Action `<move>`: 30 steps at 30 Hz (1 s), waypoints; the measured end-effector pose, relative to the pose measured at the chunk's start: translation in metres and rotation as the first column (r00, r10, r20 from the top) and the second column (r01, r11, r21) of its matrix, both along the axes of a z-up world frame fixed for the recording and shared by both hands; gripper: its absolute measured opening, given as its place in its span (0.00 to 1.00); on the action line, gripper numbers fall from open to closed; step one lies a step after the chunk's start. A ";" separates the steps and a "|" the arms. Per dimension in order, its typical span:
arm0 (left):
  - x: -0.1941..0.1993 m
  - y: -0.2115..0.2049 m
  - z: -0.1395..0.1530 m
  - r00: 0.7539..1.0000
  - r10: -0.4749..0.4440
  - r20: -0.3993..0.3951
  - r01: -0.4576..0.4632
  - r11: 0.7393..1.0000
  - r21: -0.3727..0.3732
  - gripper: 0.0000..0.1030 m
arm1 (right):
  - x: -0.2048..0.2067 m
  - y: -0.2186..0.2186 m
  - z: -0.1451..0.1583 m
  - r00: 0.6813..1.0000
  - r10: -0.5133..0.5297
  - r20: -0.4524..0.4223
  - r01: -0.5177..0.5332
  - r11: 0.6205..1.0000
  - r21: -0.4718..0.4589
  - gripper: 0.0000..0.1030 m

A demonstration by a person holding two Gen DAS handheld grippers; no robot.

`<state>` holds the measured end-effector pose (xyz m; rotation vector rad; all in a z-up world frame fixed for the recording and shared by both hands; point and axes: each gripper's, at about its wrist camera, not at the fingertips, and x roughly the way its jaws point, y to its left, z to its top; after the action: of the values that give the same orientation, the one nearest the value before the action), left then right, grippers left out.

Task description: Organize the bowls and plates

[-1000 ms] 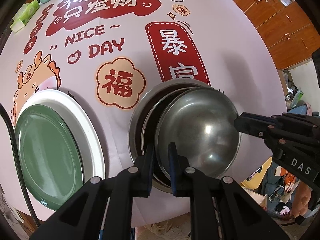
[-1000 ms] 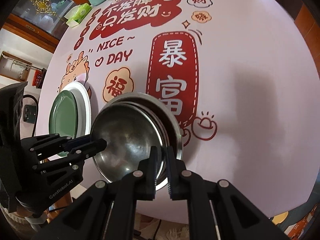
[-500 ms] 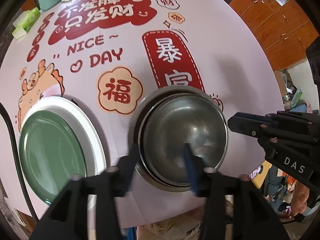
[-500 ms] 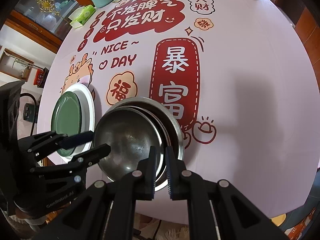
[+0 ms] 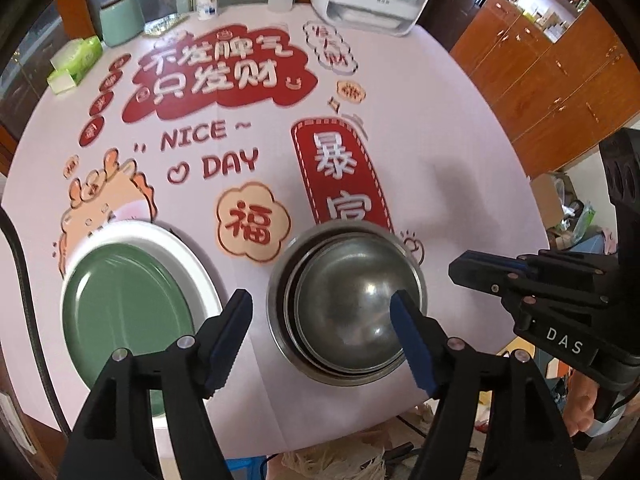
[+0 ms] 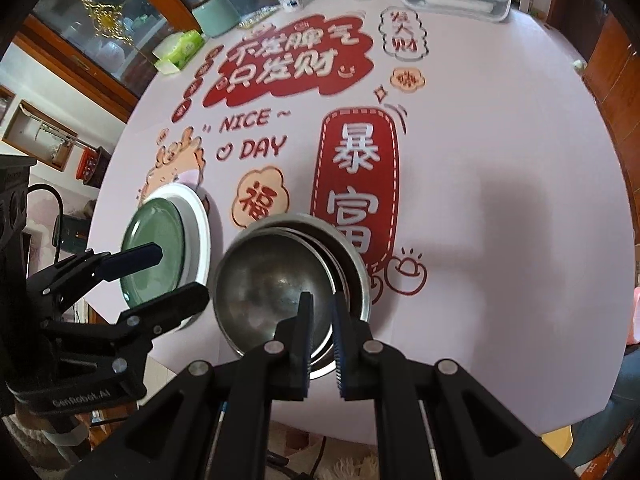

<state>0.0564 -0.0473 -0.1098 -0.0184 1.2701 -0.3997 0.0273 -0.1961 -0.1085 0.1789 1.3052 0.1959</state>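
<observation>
— What's going on at the table [image 5: 460,128]?

— The stacking looks nearly done, I'd say. A green plate [image 5: 120,312] is sitting on a white plate [image 5: 188,256] at the near left, and the nested steel bowls [image 5: 348,304] are sitting just to their right, near the front edge.

— And the top bowl [image 6: 272,292]?

— It's lying inside the others, a little off-centre toward the left. Nothing is holding it.

— The grippers?

— The left gripper [image 5: 320,340] is opening its jaws wide. One finger is showing over the gap between the plates and the bowls, the other over the bowl's near right side; neither pad seems to be touching. The right gripper [image 6: 322,336] is showing its jaws drawn almost together with nothing between them, above the near rim of the stack.

— Next?

— Probably just checking the stack is sitting true, perhaps nudging that top bowl to centre, gently, since steel slides.
</observation>
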 end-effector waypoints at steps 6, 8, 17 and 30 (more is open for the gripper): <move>-0.005 0.008 0.029 0.994 0.022 0.103 -0.019 0.999 -0.032 0.81 | -0.007 -0.002 0.036 0.991 -0.010 0.136 0.012 1.000 -0.009 0.40; -0.005 0.010 0.035 0.993 0.024 0.119 -0.018 0.998 -0.053 0.83 | -0.009 -0.003 0.046 0.985 -0.010 0.170 0.011 1.000 -0.006 0.43; -0.004 0.015 0.022 0.994 0.063 0.092 -0.051 0.991 -0.123 0.84 | -0.015 0.002 0.050 0.971 0.034 0.237 -0.028 0.999 -0.028 0.60; -0.001 0.018 -0.055 0.992 0.098 -0.081 -0.107 0.986 -0.129 0.84 | -0.006 -0.008 -0.026 0.996 0.028 0.085 -0.025 0.999 -0.034 0.60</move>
<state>0.0555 -0.0298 -0.1652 -0.2128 1.3077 -0.3971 0.0212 -0.2038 -0.1345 0.1240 1.2257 0.2029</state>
